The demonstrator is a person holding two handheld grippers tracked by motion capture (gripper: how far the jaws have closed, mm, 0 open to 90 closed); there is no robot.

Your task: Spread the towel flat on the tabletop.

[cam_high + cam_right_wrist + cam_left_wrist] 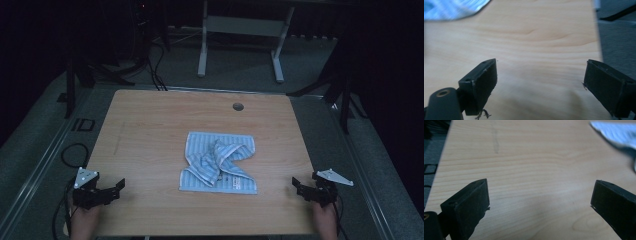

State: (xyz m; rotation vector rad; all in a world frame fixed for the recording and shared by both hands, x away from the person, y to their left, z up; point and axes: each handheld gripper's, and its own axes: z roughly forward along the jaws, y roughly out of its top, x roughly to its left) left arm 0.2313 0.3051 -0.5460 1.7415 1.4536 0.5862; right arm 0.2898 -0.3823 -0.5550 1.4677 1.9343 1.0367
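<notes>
While cloth point(218, 162) lies crumpled mid-table point(150, 120), I hold left gripper point(118, 186) and right gripper point(297, 184) apart at near corners, both jaws spread, empty, flanking it for two-sided reach.

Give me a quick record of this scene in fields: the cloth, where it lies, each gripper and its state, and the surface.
cloth: blue-and-white striped cloth, crumpled, partly folded over itself
place: middle of the table, touching neither gripper
left gripper: at the near left edge, open, nothing between the jaws
right gripper: at the near right edge, open, nothing between the jaws
surface: light wood, with a round hole near the far edge
</notes>
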